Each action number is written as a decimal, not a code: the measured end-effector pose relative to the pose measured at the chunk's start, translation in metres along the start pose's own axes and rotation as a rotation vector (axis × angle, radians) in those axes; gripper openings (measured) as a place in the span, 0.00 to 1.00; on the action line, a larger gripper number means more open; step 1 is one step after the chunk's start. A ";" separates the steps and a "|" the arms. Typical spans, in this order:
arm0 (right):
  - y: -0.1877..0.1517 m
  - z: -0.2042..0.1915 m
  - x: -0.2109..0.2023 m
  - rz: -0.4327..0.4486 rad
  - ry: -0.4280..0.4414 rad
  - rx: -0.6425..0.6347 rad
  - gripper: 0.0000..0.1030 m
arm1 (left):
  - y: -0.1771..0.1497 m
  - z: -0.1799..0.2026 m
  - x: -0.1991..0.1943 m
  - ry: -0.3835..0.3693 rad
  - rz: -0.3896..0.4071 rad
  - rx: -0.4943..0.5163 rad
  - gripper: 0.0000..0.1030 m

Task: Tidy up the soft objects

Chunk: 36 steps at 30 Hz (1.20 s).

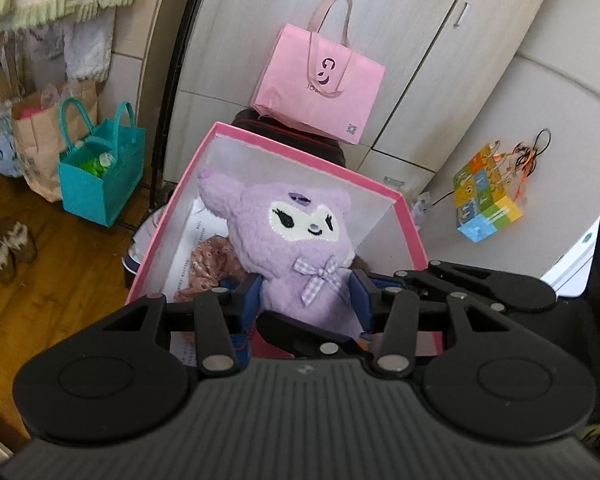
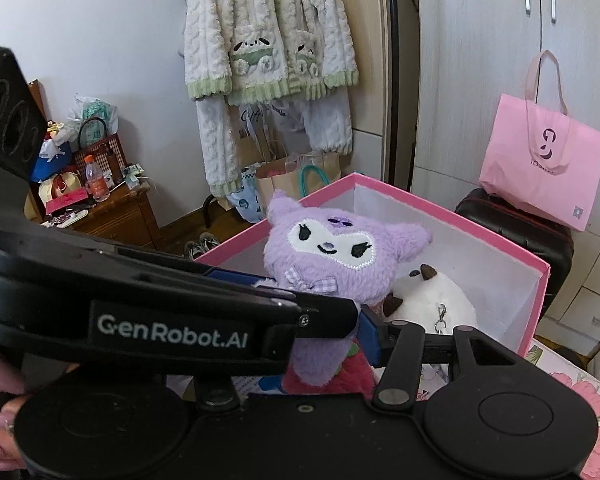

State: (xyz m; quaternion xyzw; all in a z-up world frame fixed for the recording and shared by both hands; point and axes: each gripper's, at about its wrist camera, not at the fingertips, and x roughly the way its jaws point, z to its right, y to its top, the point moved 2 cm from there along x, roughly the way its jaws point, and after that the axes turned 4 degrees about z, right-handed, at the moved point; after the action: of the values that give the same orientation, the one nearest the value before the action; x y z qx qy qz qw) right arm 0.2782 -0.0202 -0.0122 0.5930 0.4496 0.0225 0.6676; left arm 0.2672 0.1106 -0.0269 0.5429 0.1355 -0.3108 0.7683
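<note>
A purple plush [image 1: 292, 240] with a white face and a checked bow stands upright in a pink box [image 1: 300, 148]. My left gripper [image 1: 305, 296] has its blue pads pressed on both sides of the plush's body. The right gripper's fingers [image 1: 296, 330] reach in under it from the right. In the right wrist view the purple plush [image 2: 324, 256] rises over the pink box [image 2: 440, 208]. My right gripper [image 2: 305, 332] closes on its lower body; its left finger is hidden behind the left tool. A white plush [image 2: 440, 300] with brown ears and a pink floral cloth [image 1: 208, 268] lie inside.
A pink tote bag [image 1: 320, 84] leans on a dark suitcase [image 2: 512, 232] against the wardrobe. A teal bag [image 1: 100, 184] and paper bags stand on the wooden floor. A fleece jacket [image 2: 268, 32] hangs on the wall; a cluttered nightstand [image 2: 112, 216] is left. Floral bedding [image 2: 580, 400] lies at the right.
</note>
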 end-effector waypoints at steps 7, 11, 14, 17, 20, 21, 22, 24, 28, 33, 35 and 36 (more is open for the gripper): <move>-0.013 -0.002 -0.013 0.023 0.042 -0.002 0.70 | -0.007 0.008 -0.020 0.133 0.087 0.064 0.65; -0.023 0.001 -0.026 0.047 0.068 0.023 0.70 | -0.010 0.012 -0.041 0.166 0.143 0.079 0.67; -0.033 0.000 -0.044 0.082 0.083 0.025 0.70 | -0.016 0.015 -0.058 0.141 0.163 0.066 0.69; -0.044 0.003 -0.062 0.110 0.076 0.035 0.70 | -0.024 0.021 -0.071 0.145 0.189 0.091 0.69; -0.053 0.005 -0.079 0.140 0.052 0.060 0.70 | -0.033 0.029 -0.083 0.138 0.199 0.113 0.69; -0.056 0.005 -0.085 0.152 0.044 0.061 0.70 | -0.036 0.032 -0.087 0.135 0.203 0.113 0.69; -0.059 0.004 -0.091 0.163 0.029 0.062 0.70 | -0.039 0.034 -0.091 0.136 0.210 0.116 0.69; -0.067 0.004 -0.104 0.180 -0.010 0.065 0.70 | -0.045 0.040 -0.100 0.147 0.232 0.131 0.71; -0.079 0.004 -0.126 0.205 -0.060 0.069 0.70 | -0.057 0.056 -0.116 0.156 0.276 0.174 0.74; -0.098 0.010 -0.159 0.241 -0.158 0.088 0.71 | -0.075 0.071 -0.129 0.131 0.311 0.198 0.81; -0.106 0.015 -0.170 0.244 -0.193 0.122 0.70 | -0.083 0.078 -0.131 0.125 0.308 0.230 0.83; -0.109 0.017 -0.176 0.248 -0.204 0.143 0.71 | -0.087 0.080 -0.132 0.121 0.309 0.234 0.83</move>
State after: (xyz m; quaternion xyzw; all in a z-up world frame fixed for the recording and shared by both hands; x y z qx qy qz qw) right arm 0.1292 -0.1648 -0.0018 0.6890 0.3032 0.0125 0.6582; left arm 0.1010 0.0621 0.0101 0.6606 0.0593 -0.1696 0.7290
